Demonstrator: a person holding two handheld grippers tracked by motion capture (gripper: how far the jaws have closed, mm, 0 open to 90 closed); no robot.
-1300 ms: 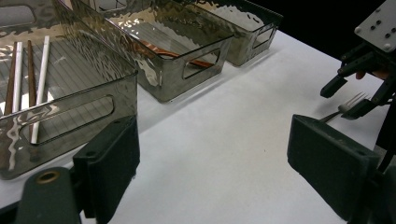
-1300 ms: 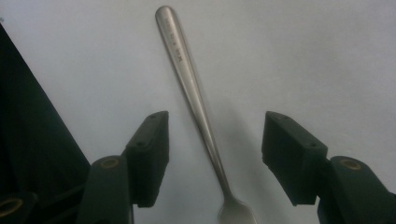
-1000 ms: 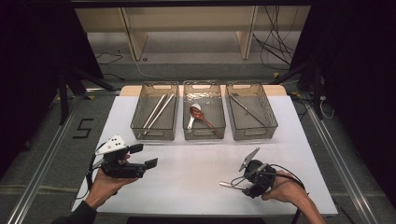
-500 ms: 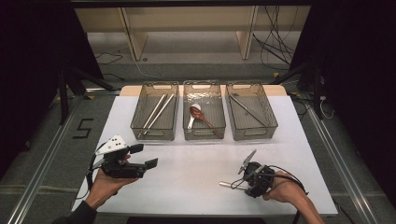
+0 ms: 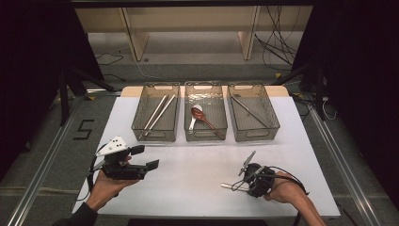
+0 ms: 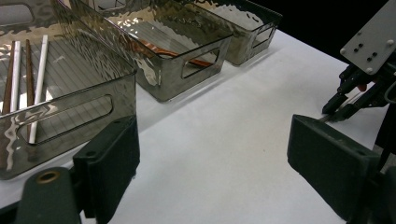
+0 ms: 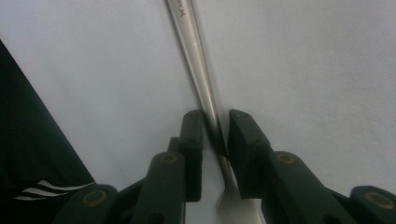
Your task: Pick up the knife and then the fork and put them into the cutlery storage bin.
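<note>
A metal fork (image 7: 194,51) lies on the white table (image 5: 188,174) at the front right; its handle end (image 5: 227,186) pokes out to the left. My right gripper (image 7: 215,116) is shut on the fork's neck, with the tines down between the jaws. In the high view the right gripper (image 5: 241,187) sits low on the table. My left gripper (image 5: 146,157) is held open above the front left of the table, nothing between its pads (image 6: 112,154). From the left gripper view the right gripper (image 6: 337,109) appears far right.
Three clear bins stand in a row at the back. The left bin (image 5: 155,136) holds chopsticks (image 5: 158,111), the middle bin (image 5: 205,137) a white and a red spoon (image 5: 199,116), the right bin (image 5: 256,136) a long metal utensil (image 5: 246,110).
The right gripper has sunk very slightly toward the table's front edge. The left gripper has stayed where it was.
</note>
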